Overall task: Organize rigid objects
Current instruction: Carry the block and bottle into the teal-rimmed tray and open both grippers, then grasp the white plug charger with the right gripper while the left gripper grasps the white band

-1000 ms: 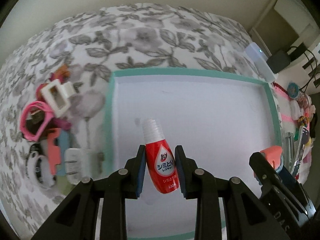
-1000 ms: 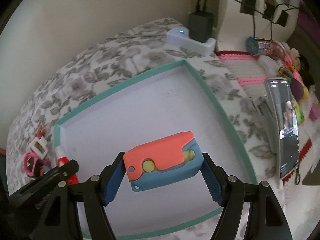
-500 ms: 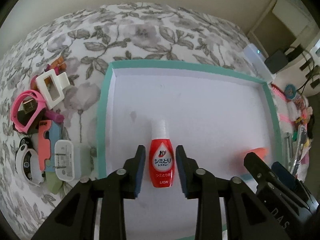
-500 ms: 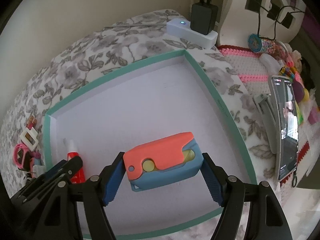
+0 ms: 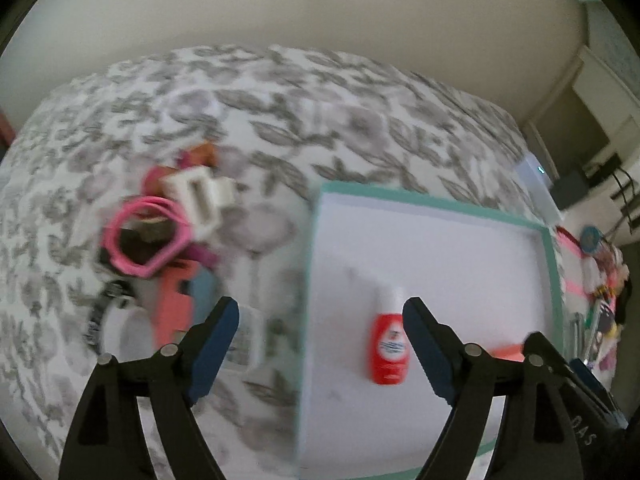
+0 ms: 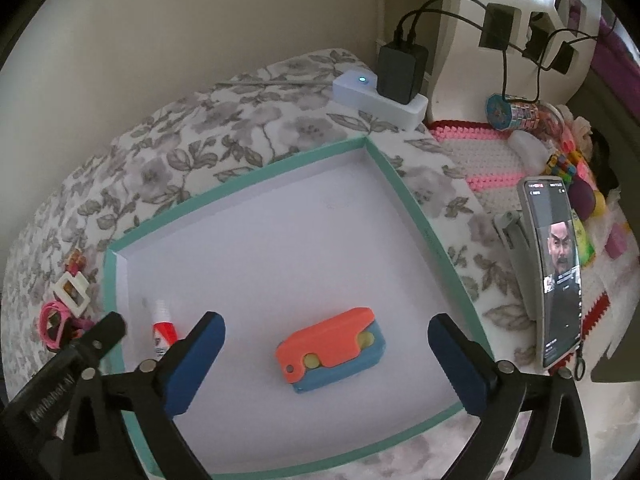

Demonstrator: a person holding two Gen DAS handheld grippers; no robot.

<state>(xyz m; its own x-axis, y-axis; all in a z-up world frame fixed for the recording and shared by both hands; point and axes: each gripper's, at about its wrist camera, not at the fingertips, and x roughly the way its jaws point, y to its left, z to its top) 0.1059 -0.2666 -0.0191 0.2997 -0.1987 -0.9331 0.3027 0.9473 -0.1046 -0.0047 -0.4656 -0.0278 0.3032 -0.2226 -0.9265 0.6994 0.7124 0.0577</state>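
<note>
Now my left gripper was opening with nothing gripped, the red stain-remover bottle lying flat in the teal-rimmed tray beside its right finger. My right gripper was opening wide, the orange-and-blue box lying untouched between its 2 fingers.

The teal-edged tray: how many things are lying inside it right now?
2: a red bottle near the tray's left wall, and an orange-and-blue box nearer the middle front.

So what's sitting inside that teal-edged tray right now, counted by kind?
Small red bottle with a white cap: 1
Orange-and-blue plastic case: 1
Total in the white tray: 2
</note>
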